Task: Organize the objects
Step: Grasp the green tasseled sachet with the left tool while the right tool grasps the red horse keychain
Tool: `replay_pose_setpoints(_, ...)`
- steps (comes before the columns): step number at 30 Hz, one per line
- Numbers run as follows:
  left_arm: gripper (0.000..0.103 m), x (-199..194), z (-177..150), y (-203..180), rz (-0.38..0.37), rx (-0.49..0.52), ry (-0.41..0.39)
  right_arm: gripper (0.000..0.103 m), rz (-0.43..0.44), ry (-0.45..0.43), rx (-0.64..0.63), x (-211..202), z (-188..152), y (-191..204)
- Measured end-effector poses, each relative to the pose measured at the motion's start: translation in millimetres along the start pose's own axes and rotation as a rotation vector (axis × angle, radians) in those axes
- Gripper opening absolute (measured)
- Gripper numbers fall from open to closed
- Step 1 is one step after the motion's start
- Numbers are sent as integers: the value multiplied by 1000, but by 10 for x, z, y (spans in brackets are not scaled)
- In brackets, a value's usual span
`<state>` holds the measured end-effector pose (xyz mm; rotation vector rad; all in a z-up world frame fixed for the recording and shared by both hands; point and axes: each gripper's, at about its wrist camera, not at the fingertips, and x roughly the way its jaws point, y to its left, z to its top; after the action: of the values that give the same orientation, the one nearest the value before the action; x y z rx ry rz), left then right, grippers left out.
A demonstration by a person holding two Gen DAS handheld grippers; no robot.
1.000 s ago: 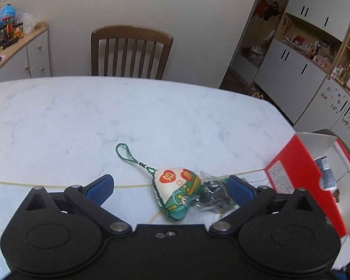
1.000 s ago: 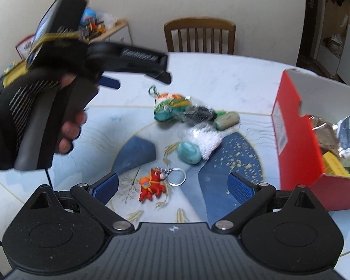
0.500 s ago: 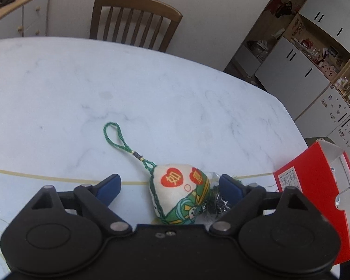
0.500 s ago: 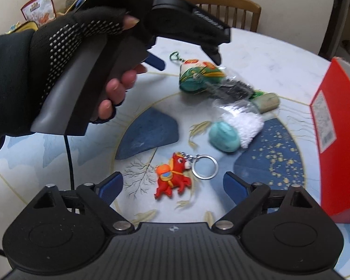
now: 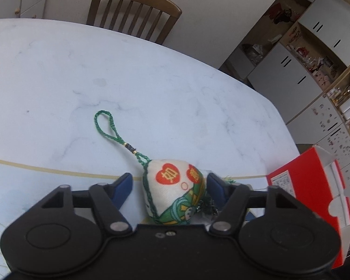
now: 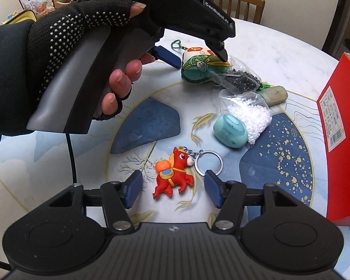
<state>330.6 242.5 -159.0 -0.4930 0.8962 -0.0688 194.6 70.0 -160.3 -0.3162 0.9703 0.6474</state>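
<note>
Left wrist view: left tongs (image 5: 169,183) stand wide around the stuffed charm (image 5: 172,193) at lower centre — closing could snag the black-bead bag (image 6: 241,79) touching it; right tongs (image 6: 172,190) wide, straddling the horse keychain (image 6: 172,173).

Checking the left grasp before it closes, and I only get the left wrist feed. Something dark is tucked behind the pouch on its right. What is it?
Observer: A clear bag of black beads, lying against the pouch.
Operator: More stuff past that?
Observer: Yes, a bag of white beads with a teal lump beside it.
Operator: Right gripper busy?
Observer: No. The right gripper is open, its fingers flanking a red horse keychain.
</note>
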Motion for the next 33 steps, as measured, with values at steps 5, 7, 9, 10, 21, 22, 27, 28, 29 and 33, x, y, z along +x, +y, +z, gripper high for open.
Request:
replay_pose_setpoints(5, 50, 9, -16, -18, -10, 16, -5, 50, -12, -3, -8, -15, -14, 26)
replay_pose_setpoints(7, 48, 10, -22, -46, -3, 31, -12, 45, -23, -7, -20, -23, -19, 55)
replay_pose_setpoints(9, 47, 4, -28, -54, 1, 29, -14, 40, -23, -9, -26, -29, -14, 71)
replay_pose_setpoints(10, 47, 0, -31, -50, 3, 25, -14, 36, -28, -11, -31, -32, -12, 78)
replay_pose_setpoints(21, 46, -317, -120, -9, -24, 15, -45, 33, -30, -36, -2, -157, -29, -5)
replay_pose_setpoints(22, 46, -362, -129, 1, -25, 13, -50, 33, -26, -41, 6, -191, -34, -20)
replay_pose_setpoints(27, 46, -604, -175, 57, -27, -6, -66, 33, 3, -59, 54, -395, -68, -122)
replay_pose_setpoints(28, 46, -659, -195, 69, -29, -8, -67, 33, 8, -62, 65, -441, -77, -147)
replay_pose_setpoints(29, 46, -708, -217, 66, -30, -10, -66, 33, 12, -64, 76, -490, -84, -164)
replay_pose_setpoints(33, 46, -929, -297, 19, -47, 6, -74, 33, 24, -85, 106, -710, -122, -242)
